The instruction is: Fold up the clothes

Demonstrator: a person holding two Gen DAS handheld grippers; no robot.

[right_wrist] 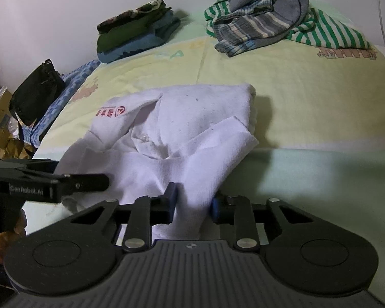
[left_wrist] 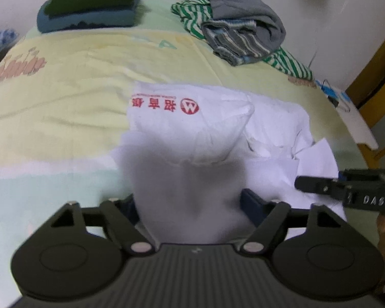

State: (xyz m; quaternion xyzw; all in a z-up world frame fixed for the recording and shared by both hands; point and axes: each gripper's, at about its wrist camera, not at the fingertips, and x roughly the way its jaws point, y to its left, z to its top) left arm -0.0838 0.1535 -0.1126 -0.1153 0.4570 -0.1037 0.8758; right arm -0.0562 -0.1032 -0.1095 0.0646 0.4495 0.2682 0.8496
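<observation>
A white polo shirt (left_wrist: 192, 118) with a red logo lies partly folded on the pale yellow-green bedsheet (left_wrist: 64, 89). My left gripper (left_wrist: 190, 200) stands wide over its near edge. White cloth fills the gap between the blue pads, with no clear pinch. In the right wrist view the shirt (right_wrist: 182, 118) shows its collar and a folded sleeve. My right gripper (right_wrist: 193, 200) is narrowed onto a bunched fold of its near hem, and both blue pads press the cloth. A finger (right_wrist: 89, 182) of the left gripper lies over the shirt's left corner.
A folded stack of green and blue clothes (right_wrist: 136, 36) sits at the back left. A loose heap of striped and grey garments (right_wrist: 269, 18) lies at the back right. A black bag (right_wrist: 36, 95) hangs off the bed's left edge. A yellow wooden frame (left_wrist: 372, 77) stands at the right.
</observation>
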